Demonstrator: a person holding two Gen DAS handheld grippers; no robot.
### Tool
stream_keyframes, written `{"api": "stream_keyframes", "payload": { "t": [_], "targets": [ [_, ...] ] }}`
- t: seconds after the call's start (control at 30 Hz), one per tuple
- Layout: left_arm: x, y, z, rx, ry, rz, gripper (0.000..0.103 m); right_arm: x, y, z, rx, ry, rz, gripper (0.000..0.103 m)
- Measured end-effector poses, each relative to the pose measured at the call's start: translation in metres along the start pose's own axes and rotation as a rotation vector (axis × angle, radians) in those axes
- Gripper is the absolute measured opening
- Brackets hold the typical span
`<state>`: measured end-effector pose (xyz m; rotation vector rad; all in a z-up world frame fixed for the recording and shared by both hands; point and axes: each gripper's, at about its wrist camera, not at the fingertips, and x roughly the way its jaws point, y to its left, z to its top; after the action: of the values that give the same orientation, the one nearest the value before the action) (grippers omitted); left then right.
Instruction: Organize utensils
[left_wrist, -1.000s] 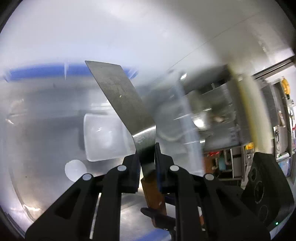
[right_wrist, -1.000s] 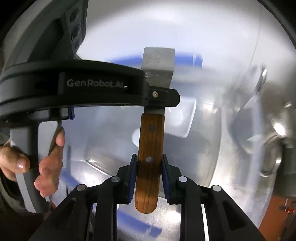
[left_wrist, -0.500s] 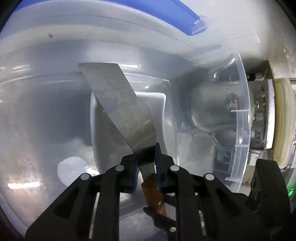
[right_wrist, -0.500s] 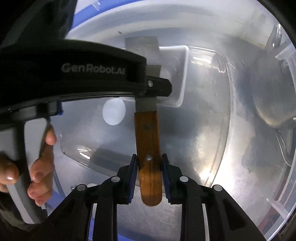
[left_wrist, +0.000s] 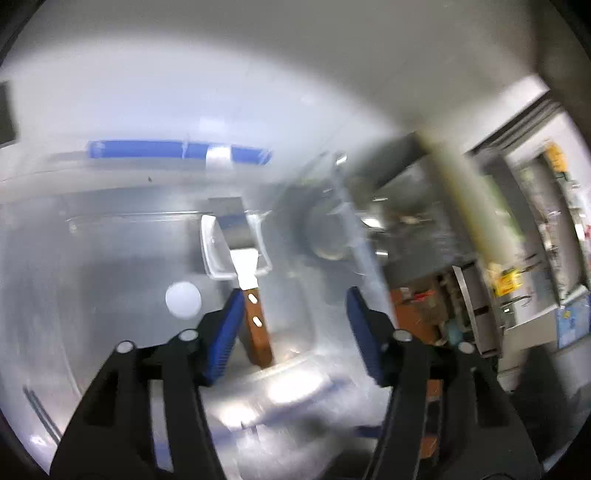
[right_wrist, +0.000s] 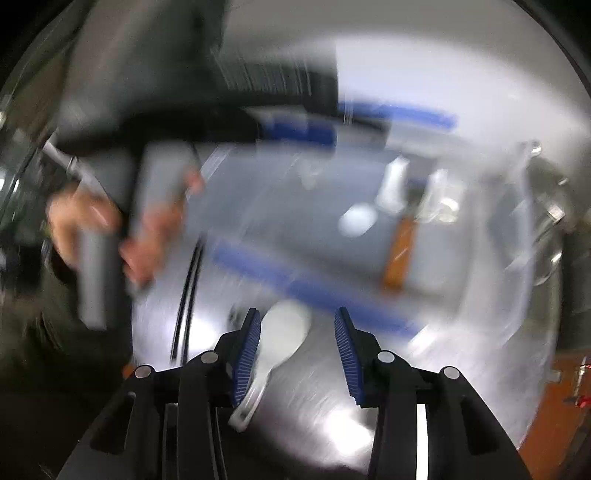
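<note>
A metal spatula with a wooden handle (left_wrist: 255, 325) lies in the clear plastic bin (left_wrist: 110, 221), its blade resting on a small clear container (left_wrist: 212, 251). It shows blurred in the right wrist view (right_wrist: 400, 251). My left gripper (left_wrist: 295, 332) is open and empty just above the handle. My right gripper (right_wrist: 297, 354) is open and empty over the steel counter, with a white plastic spoon (right_wrist: 273, 354) lying below it outside the bin.
The bin has a blue rim (left_wrist: 177, 150). A white round spot (left_wrist: 183, 299) sits on its floor. A steel pot (right_wrist: 546, 221) stands to the right of the bin. The hand holding the left gripper (right_wrist: 122, 221) is at the left.
Both grippers have let go of the spatula and opened. The spatula now lies in the bin. Both grippers have pulled back, the right one out over the counter.
</note>
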<state>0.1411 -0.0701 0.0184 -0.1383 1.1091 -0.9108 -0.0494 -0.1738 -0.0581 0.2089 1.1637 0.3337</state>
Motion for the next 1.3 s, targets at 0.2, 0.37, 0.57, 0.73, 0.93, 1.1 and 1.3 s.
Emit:
{"api": "stream_keyframes", "payload": {
  "t": [0.2,0.37,0.57,0.73,0.93,1.1,1.3],
  "targets": [
    [-0.055,0.027,-0.087,-0.063,-0.073,0.083,0.067,0.107,0.036,-0.068,-0.021,0.245,-0.043,0.043],
    [-0.060,0.086,-0.135,-0.185,0.033,0.102,0.067,0.144,0.036,-0.090,0.096,0.338,-0.051,0.043],
    [-0.045,0.123,-0.173,-0.254,0.129,0.070,0.067,0.155,0.058,-0.103,0.105,0.363,-0.106,0.044],
    [-0.018,0.121,-0.191,-0.251,0.212,0.012,0.067,0.149,0.065,-0.106,0.107,0.324,-0.173,0.025],
    [0.017,0.115,-0.208,-0.347,0.283,-0.110,0.067,0.135,0.061,-0.119,0.061,0.280,-0.217,0.021],
    [0.045,0.116,-0.220,-0.476,0.349,-0.144,0.067,0.117,0.052,-0.132,0.046,0.247,-0.158,0.015],
    [0.062,0.104,-0.236,-0.512,0.388,-0.067,0.069,0.106,0.022,-0.133,0.070,0.248,-0.107,0.009]
  ]
}}
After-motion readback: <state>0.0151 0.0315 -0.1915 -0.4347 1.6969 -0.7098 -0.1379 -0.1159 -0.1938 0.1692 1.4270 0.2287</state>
